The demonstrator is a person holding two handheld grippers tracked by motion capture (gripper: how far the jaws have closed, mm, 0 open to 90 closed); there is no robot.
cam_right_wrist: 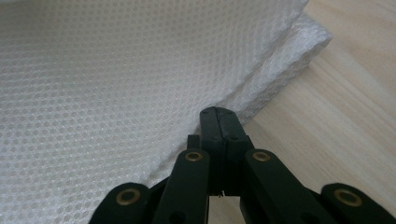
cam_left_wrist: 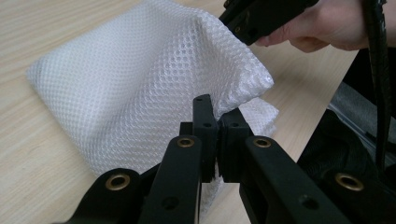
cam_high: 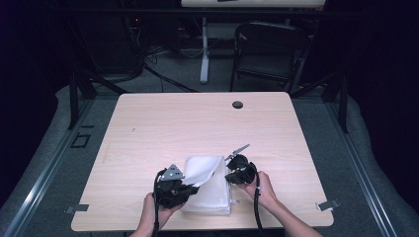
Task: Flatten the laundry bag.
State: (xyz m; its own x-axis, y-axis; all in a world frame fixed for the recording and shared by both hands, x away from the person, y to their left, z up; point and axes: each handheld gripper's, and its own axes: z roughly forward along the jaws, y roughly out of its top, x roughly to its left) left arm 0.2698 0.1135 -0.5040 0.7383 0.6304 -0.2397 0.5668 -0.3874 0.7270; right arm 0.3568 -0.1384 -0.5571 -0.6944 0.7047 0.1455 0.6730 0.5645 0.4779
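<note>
A folded white mesh fabric pad (cam_high: 210,185) lies near the front edge of the pale wooden table (cam_high: 148,128), between both hands. The left gripper (cam_left_wrist: 218,119) is clenched on a lifted top layer's edge; the right gripper (cam_right_wrist: 220,122) pinches the same layer's edge. The high view adds the bare tabletop stretching beyond and to both sides, and a black round grommet (cam_high: 237,104) near the far edge

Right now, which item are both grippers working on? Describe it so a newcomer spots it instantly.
On the light wooden table, look at the near edge, between the person's two hands. The white mesh cloth lies there folded, its top layer lifted by the left gripper and right gripper. It is the only white, netted thing on the table.
</note>
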